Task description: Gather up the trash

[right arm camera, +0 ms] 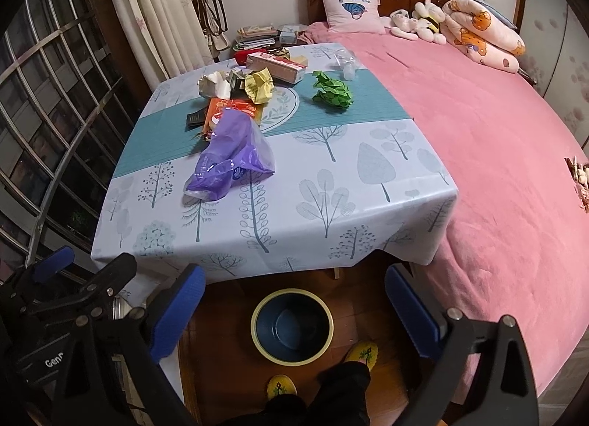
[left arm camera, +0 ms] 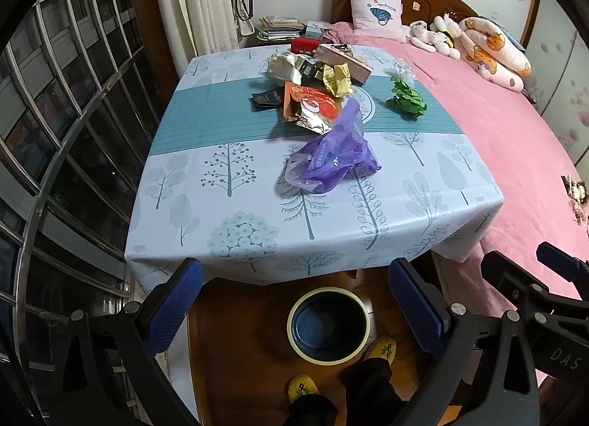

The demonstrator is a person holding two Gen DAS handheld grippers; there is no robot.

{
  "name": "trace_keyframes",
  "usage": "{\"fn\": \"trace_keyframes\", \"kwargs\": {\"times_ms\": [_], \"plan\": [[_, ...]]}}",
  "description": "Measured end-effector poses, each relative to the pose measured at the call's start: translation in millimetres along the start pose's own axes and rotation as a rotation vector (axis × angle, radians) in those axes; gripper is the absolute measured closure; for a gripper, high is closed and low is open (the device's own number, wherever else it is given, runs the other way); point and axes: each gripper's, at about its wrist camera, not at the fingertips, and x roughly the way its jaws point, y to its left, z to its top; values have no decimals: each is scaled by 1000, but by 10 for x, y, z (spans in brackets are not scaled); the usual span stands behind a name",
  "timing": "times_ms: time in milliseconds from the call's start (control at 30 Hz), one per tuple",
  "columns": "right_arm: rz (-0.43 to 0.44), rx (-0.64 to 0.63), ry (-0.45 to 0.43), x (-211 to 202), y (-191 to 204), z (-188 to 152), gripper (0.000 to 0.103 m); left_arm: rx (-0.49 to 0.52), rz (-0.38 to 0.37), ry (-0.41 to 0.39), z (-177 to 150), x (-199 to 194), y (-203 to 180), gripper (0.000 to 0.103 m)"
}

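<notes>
Below the near edge of the table (left arm camera: 257,242), both grippers hang with nothing between their blue pads: the left gripper (left arm camera: 294,301) and the right gripper (right arm camera: 294,301) each stand with jaws spread wide. Just beyond them, on the wooden floor before the table, sits one round bin (left arm camera: 328,325) with a pale rim, and it looks empty, so by my reading no trash has gone in yet and the whole job remains. Two yellow slippers (left arm camera: 381,348) stand beside the bin.

On the table, nearest the bin, lies one purple plastic bag (left arm camera: 331,153). Past it sits a heap of wrappers (left arm camera: 313,95) and crumpled paper, too tangled to count surely. Right of that heap rests one green crumpled wad (left arm camera: 406,98). At the table's far edge lies one long box (right arm camera: 276,67).
</notes>
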Motion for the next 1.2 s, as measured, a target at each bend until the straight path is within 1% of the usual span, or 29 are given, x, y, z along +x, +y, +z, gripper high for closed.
{"fn": "trace_keyframes", "kwargs": {"times_ms": [400,567,767,900,1033,1200], "plan": [[-12,35,-7,-56,-14,-90,4,40,-2,-34,-7,-94,-31,5],[-15,36,-14,-76,0,-88,8,52,-19,-43,8,-103,-12,6],[-18,34,-22,-101,34,-43,10,62,-22,-63,60,-124,1,6],[-21,30,-19,-99,59,9,11,45,-45,-83,129,-138,45,6],[-16,16,-21,-97,95,118,15,37,-55,-97,231,-133,65,6],[-21,0,-44,-91,72,297,16,31,-93,-100,380,-59,35,6]]}}
